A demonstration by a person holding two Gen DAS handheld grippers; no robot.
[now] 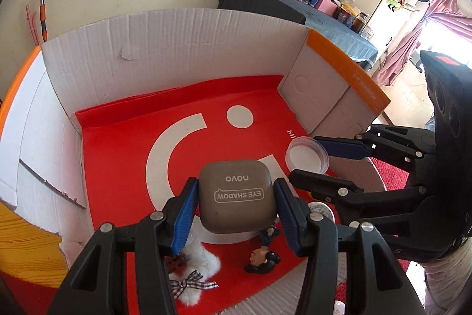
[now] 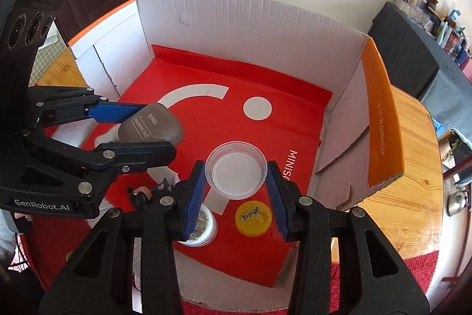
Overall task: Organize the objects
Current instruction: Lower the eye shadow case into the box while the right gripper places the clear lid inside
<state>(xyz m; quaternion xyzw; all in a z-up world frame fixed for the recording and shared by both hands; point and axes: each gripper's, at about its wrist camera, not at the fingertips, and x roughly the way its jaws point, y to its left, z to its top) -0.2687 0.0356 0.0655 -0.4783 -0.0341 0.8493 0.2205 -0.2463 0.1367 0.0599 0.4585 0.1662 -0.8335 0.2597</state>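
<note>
My left gripper (image 1: 236,214) is shut on a taupe eye shadow case (image 1: 237,197), its blue pads pressing both sides, above the red bag (image 1: 118,152) lining a white cardboard box (image 1: 177,49). To its right, my right gripper (image 1: 306,160) grips a clear round dish (image 1: 305,157). In the right wrist view the right gripper (image 2: 236,197) is shut on that clear dish (image 2: 236,173) over the box floor. At the left of that view, the left gripper (image 2: 156,129) holds the eye shadow case (image 2: 150,124).
On the red bag (image 2: 206,73) lie a yellow lid (image 2: 253,219), a white jar (image 2: 203,226), a small figurine (image 1: 262,256) and a white fluffy thing with a plaid bow (image 1: 194,270). The box (image 2: 250,25) has orange flaps (image 2: 380,120) and sits on a wooden table (image 2: 413,167).
</note>
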